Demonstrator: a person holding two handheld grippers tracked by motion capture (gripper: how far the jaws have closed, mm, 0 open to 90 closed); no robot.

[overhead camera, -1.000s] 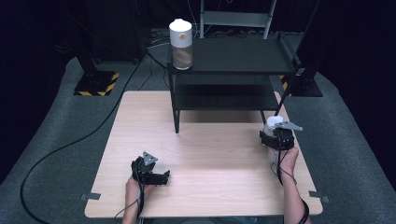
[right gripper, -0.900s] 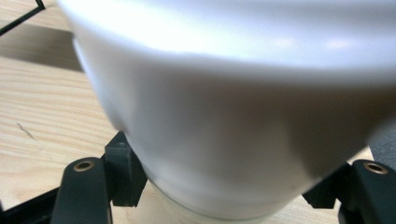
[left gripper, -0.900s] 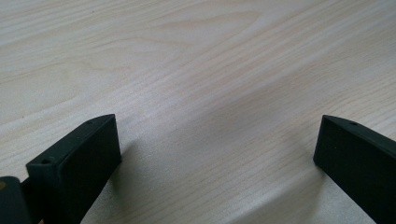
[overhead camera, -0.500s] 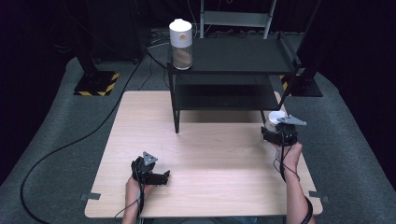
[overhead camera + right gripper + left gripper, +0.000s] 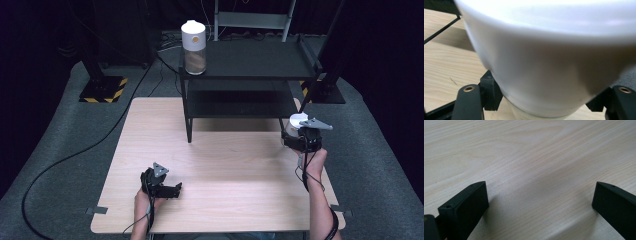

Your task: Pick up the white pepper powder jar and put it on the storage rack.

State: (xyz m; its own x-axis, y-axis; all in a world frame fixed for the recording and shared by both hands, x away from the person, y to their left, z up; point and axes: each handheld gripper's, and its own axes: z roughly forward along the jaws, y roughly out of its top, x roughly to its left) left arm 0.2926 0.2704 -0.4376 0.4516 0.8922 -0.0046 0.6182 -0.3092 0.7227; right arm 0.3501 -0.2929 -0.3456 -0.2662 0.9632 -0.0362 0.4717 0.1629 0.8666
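White cup in the grip, shelf next.
Right gripper (image 5: 298, 131) pinches the white cup (image 5: 549, 62) above the table's (image 5: 225, 165) right edge beside the black shelf rack (image 5: 245, 60); placing remains. Left gripper (image 5: 161, 185) rests spread, empty.

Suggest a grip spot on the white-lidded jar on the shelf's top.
Probably the clear body of the white-lidded jar, below its lid, approached level from the table side. It stands upright at the front-left corner of the black shelf, so that side is open; the cylindrical wall suits two jaws.
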